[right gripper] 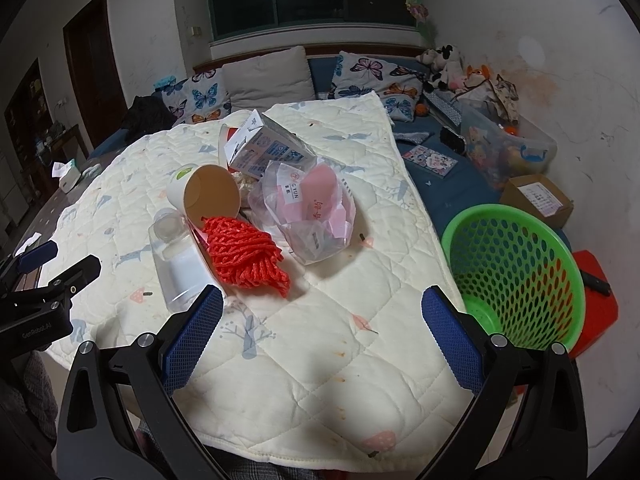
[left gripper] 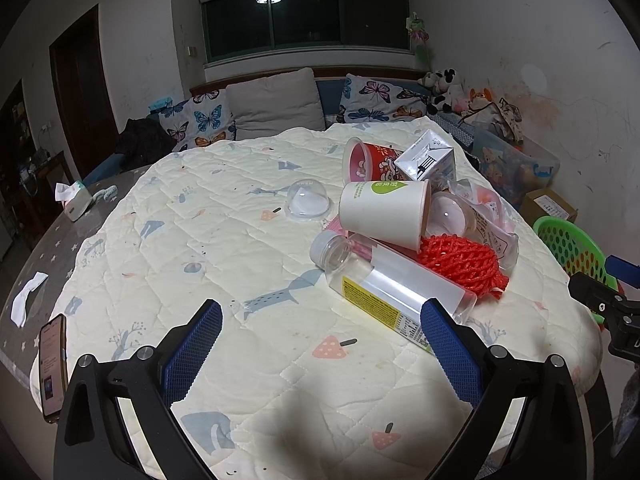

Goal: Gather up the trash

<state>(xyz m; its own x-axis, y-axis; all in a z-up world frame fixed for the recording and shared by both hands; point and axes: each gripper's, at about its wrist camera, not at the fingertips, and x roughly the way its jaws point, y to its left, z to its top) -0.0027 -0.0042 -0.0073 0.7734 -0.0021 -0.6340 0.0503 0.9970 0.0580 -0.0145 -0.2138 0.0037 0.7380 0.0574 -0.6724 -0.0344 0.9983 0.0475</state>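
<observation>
A heap of trash lies on the quilted table cover [left gripper: 200, 240]: a clear plastic bottle [left gripper: 384, 284] on its side, a red foam net [left gripper: 464, 264], a white paper cup [left gripper: 384, 212], a red printed cup [left gripper: 364, 158], a white carton [left gripper: 428, 158], a clear plastic bag [right gripper: 308, 208] and a clear dome lid [left gripper: 308, 200]. My left gripper [left gripper: 322, 326] stands open just short of the bottle. My right gripper [right gripper: 322, 312] is open too, nothing between its fingers, near the red foam net [right gripper: 244, 256]. A green mesh basket [right gripper: 516, 272] stands right of the table.
A phone [left gripper: 54, 364] lies at the table's left edge, with a tissue box [left gripper: 74, 200] and paper scrap [left gripper: 28, 296] farther left. A cardboard box [right gripper: 536, 196], a red stool [right gripper: 596, 296] and a clear toy bin [right gripper: 508, 152] sit beyond the basket. A sofa with cushions lines the back.
</observation>
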